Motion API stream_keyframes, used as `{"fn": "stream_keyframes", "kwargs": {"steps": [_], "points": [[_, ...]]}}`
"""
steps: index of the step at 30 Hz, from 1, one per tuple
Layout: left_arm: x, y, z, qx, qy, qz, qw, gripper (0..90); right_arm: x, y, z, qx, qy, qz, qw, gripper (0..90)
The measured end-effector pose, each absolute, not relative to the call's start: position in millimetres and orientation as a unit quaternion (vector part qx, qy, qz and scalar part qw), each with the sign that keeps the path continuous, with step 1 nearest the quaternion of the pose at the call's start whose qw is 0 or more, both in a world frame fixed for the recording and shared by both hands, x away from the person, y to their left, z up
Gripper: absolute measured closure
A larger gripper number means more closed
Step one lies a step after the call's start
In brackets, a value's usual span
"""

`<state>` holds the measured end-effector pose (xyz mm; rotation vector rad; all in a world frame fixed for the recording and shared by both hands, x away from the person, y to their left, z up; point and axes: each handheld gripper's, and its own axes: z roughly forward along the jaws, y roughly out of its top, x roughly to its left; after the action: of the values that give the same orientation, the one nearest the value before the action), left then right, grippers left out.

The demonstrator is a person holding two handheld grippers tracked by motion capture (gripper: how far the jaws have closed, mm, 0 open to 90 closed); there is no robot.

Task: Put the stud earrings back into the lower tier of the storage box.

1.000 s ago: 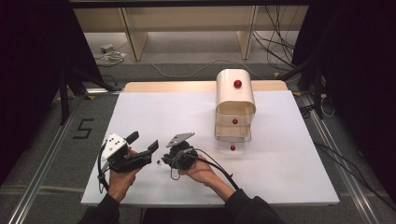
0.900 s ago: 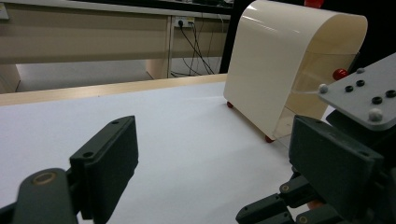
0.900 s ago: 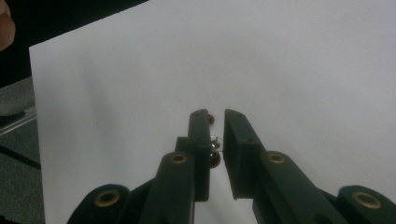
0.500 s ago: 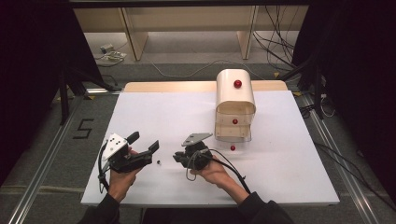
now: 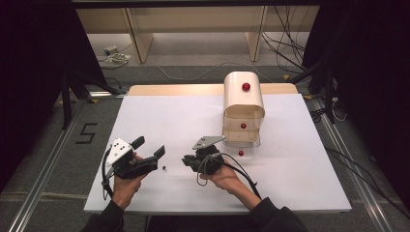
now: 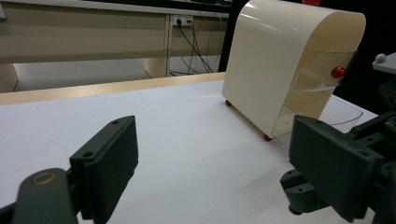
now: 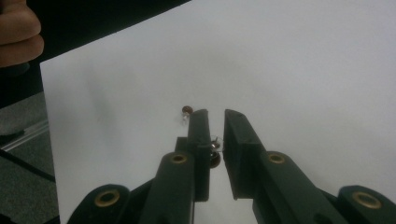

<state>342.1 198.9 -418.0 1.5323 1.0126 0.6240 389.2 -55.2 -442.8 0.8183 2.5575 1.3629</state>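
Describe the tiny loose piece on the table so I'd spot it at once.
On the white table, look between the left gripper and right gripper. The tiny piece lies there, dark and speck-sized, unlike the red knobs on the cream cabinet.

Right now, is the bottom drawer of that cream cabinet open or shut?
Open. In the high view the bottom drawer juts out in front of the cream cabinet, its red knob well forward of the knob above.

Grey floor [image 5: 58, 145] with metal rails [image 5: 46, 166] either side of the white bench [image 5: 159, 121]. Painted "5" [image 5: 87, 133] at left. Beyond, pale wooden shelving [image 5: 193, 21], loose cables [image 5: 290, 29], a power strip [image 5: 112, 50]. Black curtains [image 5: 372, 72] on both flanks; dim, even lighting overhead.
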Motion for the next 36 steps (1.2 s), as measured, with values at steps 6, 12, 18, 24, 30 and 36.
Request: {"fn": "stream_keyframes", "kwargs": {"steps": [6,12,18,24,30,36], "points": [[342.6,197.8,-418.3,0.652,0.431,0.264,0.566,15.7,385.0,-72.6,-439.2,0.274,0.843,0.457,0.072,81.3],[342.1,199.0,-417.7,0.652,0.43,0.264,0.567,15.7,384.9,-83.6,-437.4,0.278,0.839,0.46,0.078,81.3],[341.9,198.5,-417.7,0.651,0.428,0.263,0.568,15.7,383.9,-93.9,-433.0,0.285,0.834,0.465,0.083,81.2],[341.9,198.2,-417.7,0.651,0.429,0.262,0.569,15.7,386.0,-106.2,-426.5,0.296,0.824,0.474,0.091,81.3],[341.8,198.4,-417.4,0.652,0.428,0.263,0.569,15.7,388.1,-113.8,-422.7,0.304,0.818,0.478,0.099,81.3],[341.8,198.5,-417.2,0.652,0.427,0.263,0.569,15.7,390.4,-119.9,-419.7,0.312,0.813,0.481,0.104,81.3]]}}
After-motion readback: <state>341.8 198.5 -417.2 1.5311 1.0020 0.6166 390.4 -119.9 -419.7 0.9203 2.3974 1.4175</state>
